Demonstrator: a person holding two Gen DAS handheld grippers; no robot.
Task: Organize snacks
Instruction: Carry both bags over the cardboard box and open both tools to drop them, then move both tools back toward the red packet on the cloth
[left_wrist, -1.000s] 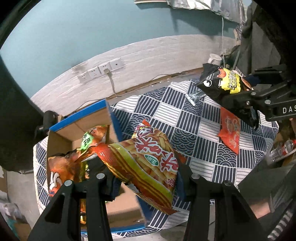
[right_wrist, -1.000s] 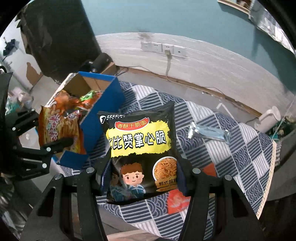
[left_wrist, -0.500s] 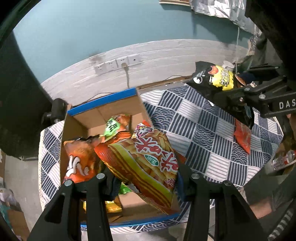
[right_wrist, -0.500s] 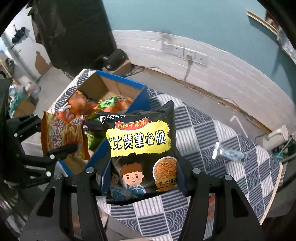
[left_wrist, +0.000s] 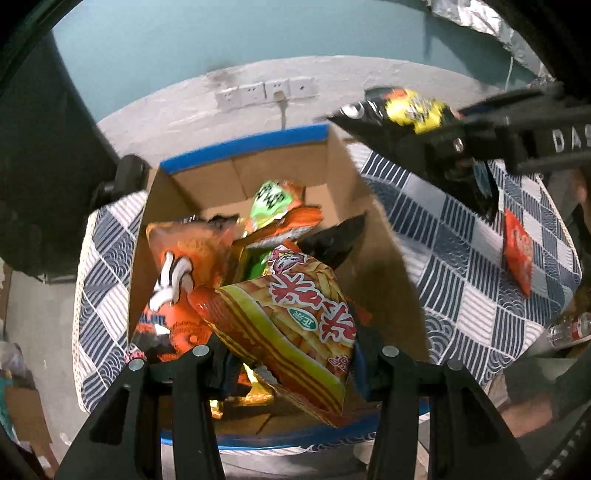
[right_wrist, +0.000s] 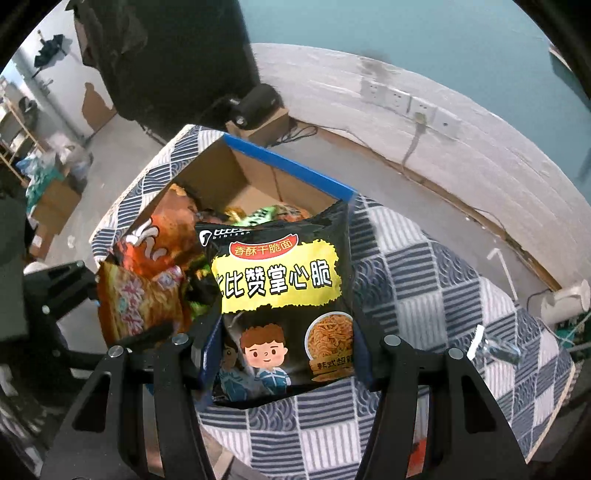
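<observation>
While pinched low in the left gripper (left_wrist: 290, 363) above the snack-filled box (left_wrist: 243, 149), orange packet (left_wrist: 295, 321) judged light, crinkly, slippery, best held by a seam; black noodle packet (right_wrist: 284, 295), clamped likewise in right gripper (right_wrist: 286, 369), near the box rim.

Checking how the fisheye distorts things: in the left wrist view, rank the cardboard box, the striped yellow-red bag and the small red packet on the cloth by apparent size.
1. cardboard box
2. striped yellow-red bag, enlarged by nearness
3. small red packet

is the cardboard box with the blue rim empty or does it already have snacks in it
Partly filled: the open cardboard box with the blue rim already holds several snack bags, with bare cardboard floor visible at its far end.
</observation>
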